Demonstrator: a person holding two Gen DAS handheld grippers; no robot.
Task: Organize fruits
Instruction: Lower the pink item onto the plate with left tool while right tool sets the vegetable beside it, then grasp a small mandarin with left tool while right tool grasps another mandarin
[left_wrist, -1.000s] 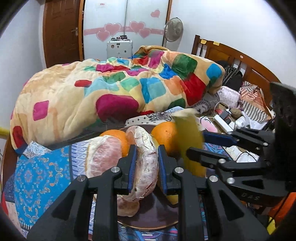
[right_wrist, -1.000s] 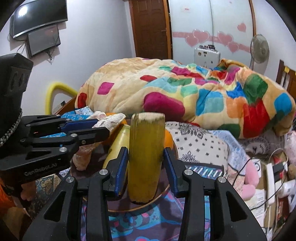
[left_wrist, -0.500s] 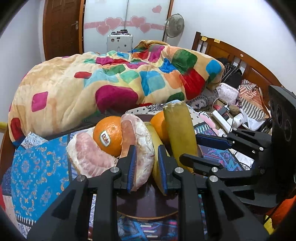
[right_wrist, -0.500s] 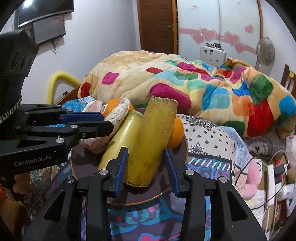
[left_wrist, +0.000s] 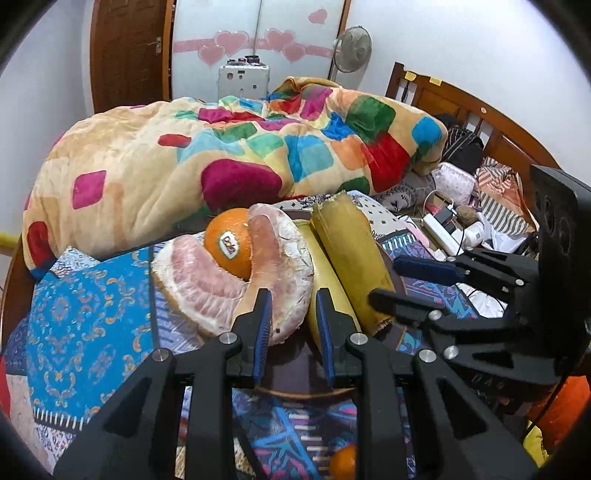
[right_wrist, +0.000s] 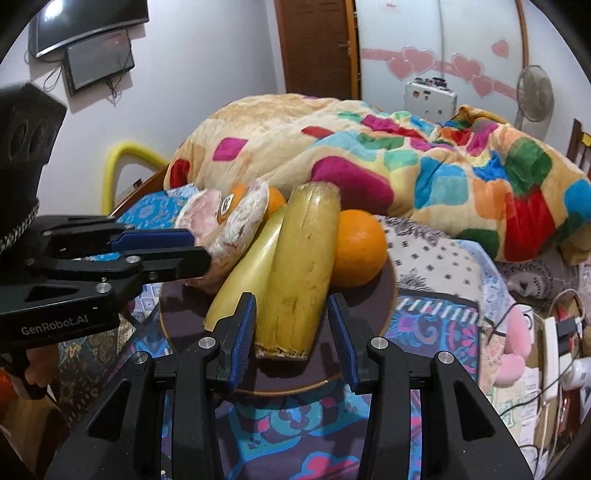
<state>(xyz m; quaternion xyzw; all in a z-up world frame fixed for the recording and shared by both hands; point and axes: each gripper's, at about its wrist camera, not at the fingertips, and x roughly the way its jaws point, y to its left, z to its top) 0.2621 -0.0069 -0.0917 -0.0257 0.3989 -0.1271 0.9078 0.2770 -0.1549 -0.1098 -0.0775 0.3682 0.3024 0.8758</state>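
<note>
Fruit comes to rest on the plate on the bed.
The dark plate (right_wrist: 386, 291) now carries the thick yellow stalk (right_wrist: 299, 269), tipped from upright to lying flat, so that placement looks finished. The pomelo segment (left_wrist: 284, 266) leans on an orange (left_wrist: 229, 247). The right tongs (right_wrist: 291, 306) slant down, loose around the stalk's near end. The left tongs (left_wrist: 291, 299), slanted likewise, are opening with nothing pinched.

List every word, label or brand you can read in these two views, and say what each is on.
"Dole": sticker on the orange wedged between the pomelo pieces.
"GenRobot.AI": printed on the body of the left gripper, seen in the right wrist view.
Embossed letters on the right gripper body in the left wrist view: too dark to read.
Sticker in the right wrist view: too blurred to read.
</note>
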